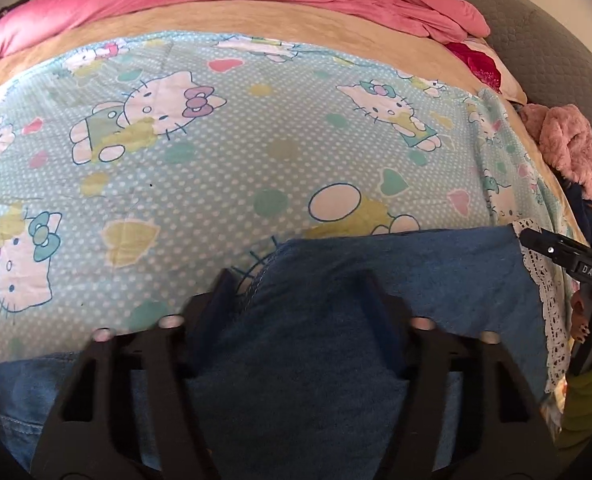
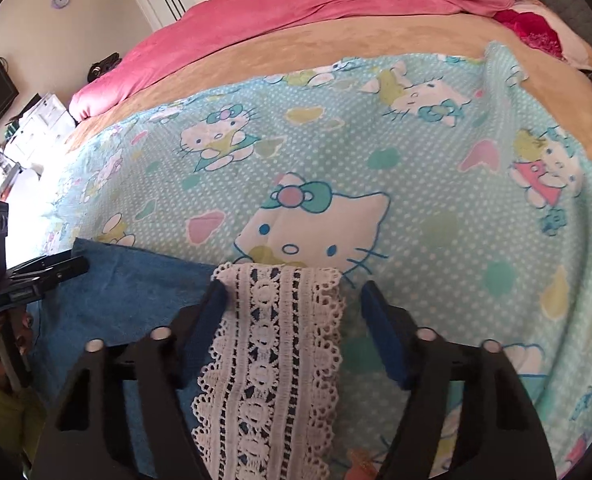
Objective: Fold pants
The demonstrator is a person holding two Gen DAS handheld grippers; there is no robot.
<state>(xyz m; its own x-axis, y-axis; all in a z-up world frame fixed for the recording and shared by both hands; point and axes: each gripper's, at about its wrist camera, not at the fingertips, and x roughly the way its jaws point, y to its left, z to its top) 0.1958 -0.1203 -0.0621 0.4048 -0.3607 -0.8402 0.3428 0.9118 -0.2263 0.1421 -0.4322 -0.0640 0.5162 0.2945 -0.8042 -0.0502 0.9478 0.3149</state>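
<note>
The denim pants (image 1: 376, 280) lie at lower frame on the cartoon-print blanket (image 1: 215, 140). Left gripper (image 1: 296, 292) straddles the denim edge, half-open, not yet pinching. Right gripper (image 2: 291, 300) brackets the lace trim (image 2: 271, 344), half-open. Close both fully before lifting evenly.

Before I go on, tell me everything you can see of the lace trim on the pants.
The lace trim is a white openwork band, crochet-like, with scalloped edges and a central row of round motifs. It runs along one edge of the blue denim pants, lying flat on the cartoon-cat sheet. The right tongs straddle its far end with a visible gap on one side; whether the other pad touches is unclear.
</note>
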